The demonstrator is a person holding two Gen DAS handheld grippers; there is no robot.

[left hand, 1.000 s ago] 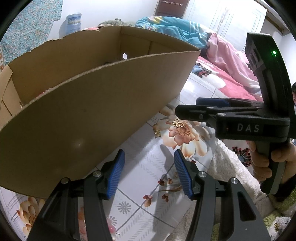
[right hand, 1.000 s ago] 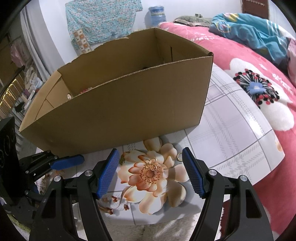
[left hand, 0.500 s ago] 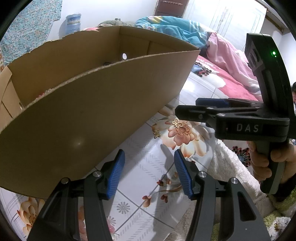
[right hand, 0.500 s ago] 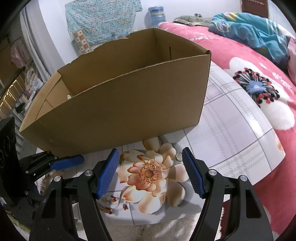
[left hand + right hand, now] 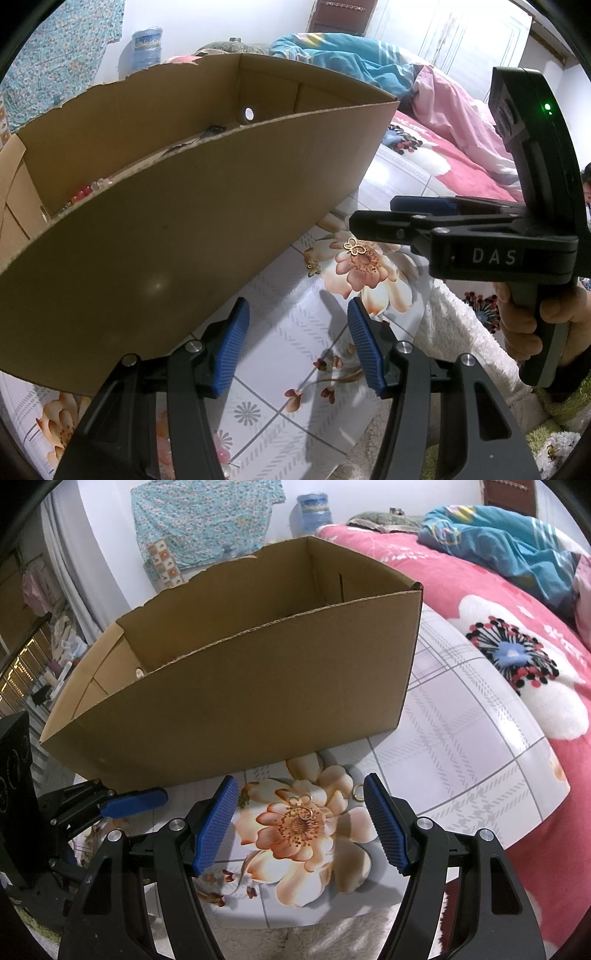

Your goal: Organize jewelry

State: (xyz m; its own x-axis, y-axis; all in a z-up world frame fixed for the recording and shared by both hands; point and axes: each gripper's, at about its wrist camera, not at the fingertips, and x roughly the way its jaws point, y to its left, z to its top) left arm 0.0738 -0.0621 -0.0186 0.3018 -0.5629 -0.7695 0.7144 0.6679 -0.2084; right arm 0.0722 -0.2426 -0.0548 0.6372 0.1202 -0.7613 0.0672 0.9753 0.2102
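A gold butterfly piece point(image 5: 303, 808) point(image 5: 354, 246) lies on the big flower print of the tablecloth point(image 5: 461, 738), in front of an open cardboard box point(image 5: 240, 686) point(image 5: 177, 229). Beside it lie a small gold ring point(image 5: 357, 793) and another small gold piece point(image 5: 314, 267). My right gripper point(image 5: 301, 786) point(image 5: 371, 212) hovers open just short of the butterfly, touching nothing. To its left, my left gripper point(image 5: 297, 314) is open over bare cloth, close to the box's front wall. Red and clear beads point(image 5: 83, 192) show inside the box.
The table sits against a bed with a pink floral cover point(image 5: 517, 653) and blue bedding point(image 5: 351, 59). A white fleece point(image 5: 454, 332) hangs at the table's near edge. A person's hand point(image 5: 532, 317) holds the right gripper's handle. A water jug point(image 5: 312, 509) stands by the far wall.
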